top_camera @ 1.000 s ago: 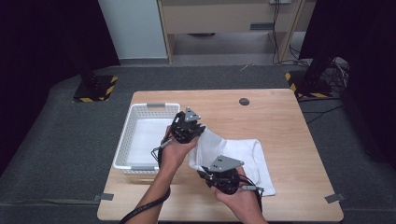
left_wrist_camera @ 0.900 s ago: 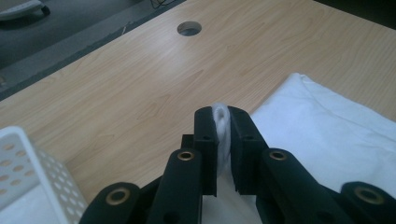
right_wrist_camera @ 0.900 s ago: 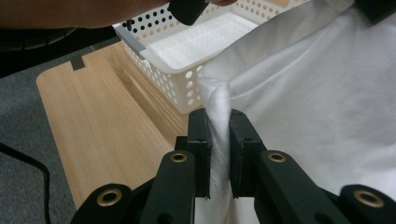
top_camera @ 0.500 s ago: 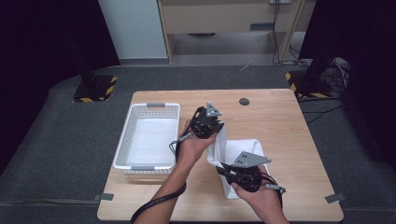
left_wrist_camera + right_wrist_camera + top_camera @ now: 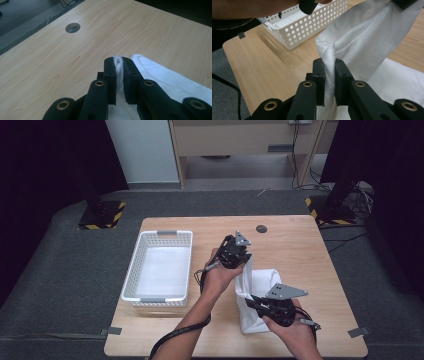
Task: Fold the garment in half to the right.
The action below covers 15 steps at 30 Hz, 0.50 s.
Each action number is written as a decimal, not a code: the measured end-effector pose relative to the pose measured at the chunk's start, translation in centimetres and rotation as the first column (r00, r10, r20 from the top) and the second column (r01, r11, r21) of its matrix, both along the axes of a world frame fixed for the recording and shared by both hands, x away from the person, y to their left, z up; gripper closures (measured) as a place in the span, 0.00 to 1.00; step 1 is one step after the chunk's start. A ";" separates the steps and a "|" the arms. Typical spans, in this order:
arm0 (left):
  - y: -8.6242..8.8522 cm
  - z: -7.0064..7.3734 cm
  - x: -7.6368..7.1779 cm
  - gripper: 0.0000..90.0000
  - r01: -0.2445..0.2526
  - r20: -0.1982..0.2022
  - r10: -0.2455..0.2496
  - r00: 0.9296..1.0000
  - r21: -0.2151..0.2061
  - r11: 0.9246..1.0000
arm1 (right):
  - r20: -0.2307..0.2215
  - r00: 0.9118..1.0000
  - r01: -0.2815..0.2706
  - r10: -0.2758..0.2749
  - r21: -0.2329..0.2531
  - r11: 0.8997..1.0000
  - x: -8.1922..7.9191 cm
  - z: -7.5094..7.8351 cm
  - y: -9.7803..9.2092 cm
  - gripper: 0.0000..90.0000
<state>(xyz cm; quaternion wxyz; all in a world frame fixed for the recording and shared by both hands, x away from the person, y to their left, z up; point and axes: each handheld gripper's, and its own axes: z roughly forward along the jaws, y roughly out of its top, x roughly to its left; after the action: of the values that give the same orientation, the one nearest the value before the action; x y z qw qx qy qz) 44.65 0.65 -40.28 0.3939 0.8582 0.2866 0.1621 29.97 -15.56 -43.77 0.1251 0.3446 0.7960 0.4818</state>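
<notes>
A white cloth [image 5: 256, 292] lies on the wooden table [image 5: 295, 245], lifted along its left edge by both grippers. My left gripper [image 5: 244, 260] is shut on the cloth's far corner [image 5: 118, 62] and holds it above the table. My right gripper [image 5: 250, 301] is shut on the near corner of the cloth [image 5: 329, 60], close to the table's front. The cloth's edge stretches taut between the two, and the rest of the cloth [image 5: 397, 82] drapes onto the table to the right.
A white perforated basket [image 5: 160, 267] stands on the table's left half, with something white in its bottom; in the right gripper view the basket [image 5: 312, 25] is behind the cloth. A round cable hole [image 5: 261, 228] sits near the far edge, also visible as hole [image 5: 72, 27].
Both grippers have carried the cloth rightward, away from the basket. The left gripper moved farther up the table, stretching the cloth's edge between the two.
</notes>
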 end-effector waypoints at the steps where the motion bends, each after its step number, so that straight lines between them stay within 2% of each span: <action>1: -0.1 0.0 0.1 0.92 0.004 -0.002 -0.004 1.000 -0.001 1.000 | -0.003 1.000 0.003 -0.003 0.002 1.000 0.0 -0.1 -0.2 0.90; 8: -0.9 -0.5 0.5 0.93 0.045 0.003 -0.045 0.999 -0.013 0.999 | -0.009 1.000 0.016 -0.016 0.007 1.000 0.1 -0.3 -1.2 0.90; 15: -1.2 -0.8 0.8 0.93 0.053 -0.007 -0.054 0.999 -0.038 0.998 | -0.013 1.000 0.026 -0.026 0.013 1.000 0.1 -0.4 -2.0 0.90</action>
<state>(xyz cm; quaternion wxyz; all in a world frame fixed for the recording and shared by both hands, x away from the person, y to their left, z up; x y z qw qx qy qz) 45.45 -0.53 -41.09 0.4131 0.8586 0.2681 0.1425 30.11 -17.60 -44.13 0.1241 0.3585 0.7891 0.4830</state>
